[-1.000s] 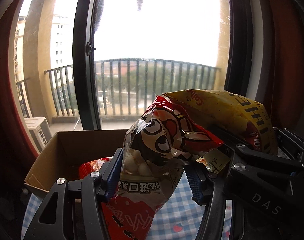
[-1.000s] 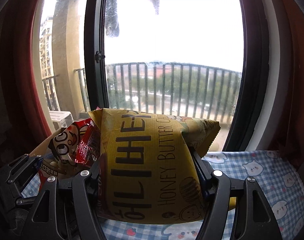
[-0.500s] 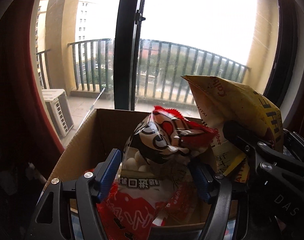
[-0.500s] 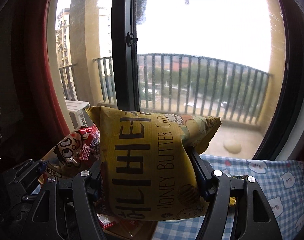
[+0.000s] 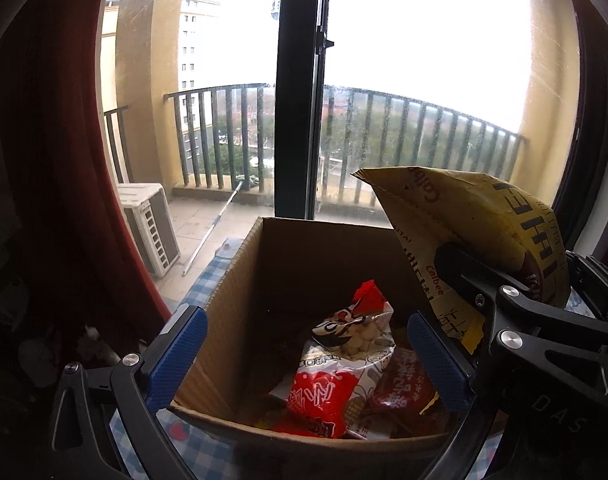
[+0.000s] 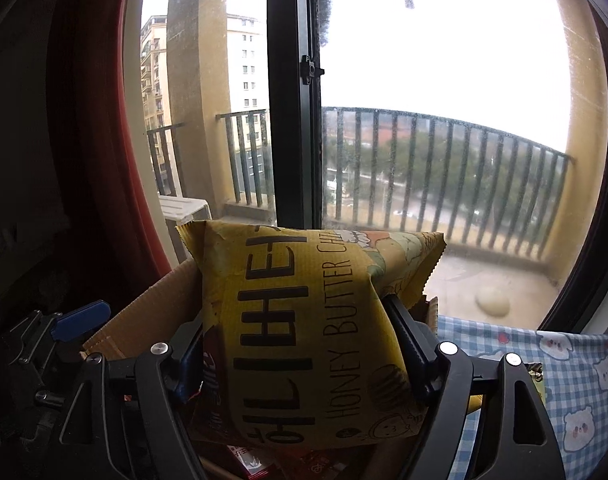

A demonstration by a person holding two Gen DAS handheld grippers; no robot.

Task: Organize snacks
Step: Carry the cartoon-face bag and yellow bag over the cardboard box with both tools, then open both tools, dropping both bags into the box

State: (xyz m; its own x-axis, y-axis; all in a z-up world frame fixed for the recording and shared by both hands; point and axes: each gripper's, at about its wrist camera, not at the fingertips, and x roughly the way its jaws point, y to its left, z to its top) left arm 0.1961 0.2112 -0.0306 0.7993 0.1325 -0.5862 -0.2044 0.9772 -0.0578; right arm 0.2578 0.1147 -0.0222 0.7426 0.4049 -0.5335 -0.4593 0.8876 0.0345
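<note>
An open cardboard box point(image 5: 240, 276) stands on the blue checked cloth by the window. A red-and-white cartoon snack bag point(image 5: 340, 364) lies inside it on other red packets point(image 5: 404, 392). My left gripper point(image 5: 308, 356) is open and empty, its blue pads straddling the box's near edge above the bag. My right gripper point(image 6: 300, 352) is shut on a yellow honey butter chip bag point(image 6: 304, 328), held upright over the box's right side; that bag also shows in the left wrist view point(image 5: 484, 232). The box's wall point(image 6: 144, 312) shows behind it.
A dark red curtain point(image 5: 64, 160) hangs at the left. The window's black frame point(image 5: 296, 88) is right behind the box. The bear-print checked cloth point(image 6: 576, 392) spreads out to the right of the box.
My left gripper opened and let the cartoon snack bag drop into the box. Both grippers moved forward over the box, the right still carrying the yellow bag.
</note>
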